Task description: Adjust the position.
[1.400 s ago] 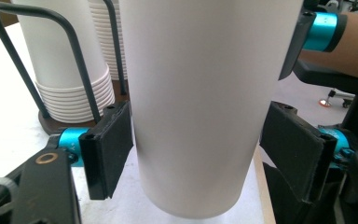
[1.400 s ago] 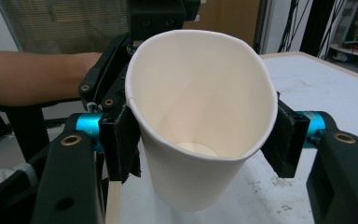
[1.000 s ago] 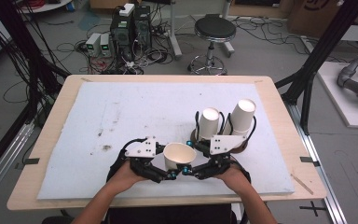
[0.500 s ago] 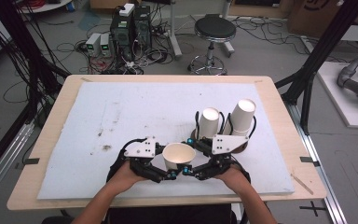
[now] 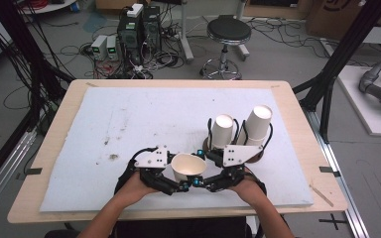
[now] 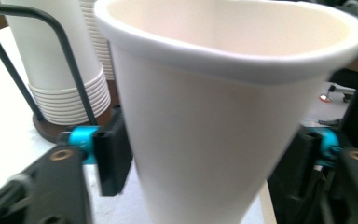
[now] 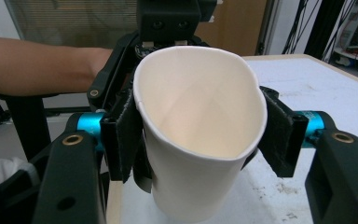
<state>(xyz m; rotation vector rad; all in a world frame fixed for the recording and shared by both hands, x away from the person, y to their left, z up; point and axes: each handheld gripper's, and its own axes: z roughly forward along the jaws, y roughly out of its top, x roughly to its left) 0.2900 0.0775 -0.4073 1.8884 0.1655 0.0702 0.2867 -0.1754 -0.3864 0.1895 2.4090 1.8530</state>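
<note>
Paper cup (image 5: 188,166) held upright between both claws at near edge of surface (image 5: 104,124).
Left claw (image 5: 178,186) just eased open a little, yet pads flank cup wall, appearing to touch; right claw (image 5: 201,182) pinching cup, rim squeezed into oval in right gripper view (image 7: 200,116). Long axis vertical, mouth up, tapering toward base; smooth matte white paper, rolled lip. Farther back, two stacks of white cups (image 5: 223,131) upside down in dark wire holder (image 5: 239,130) on round brown base, ribbed rims nested.
</note>
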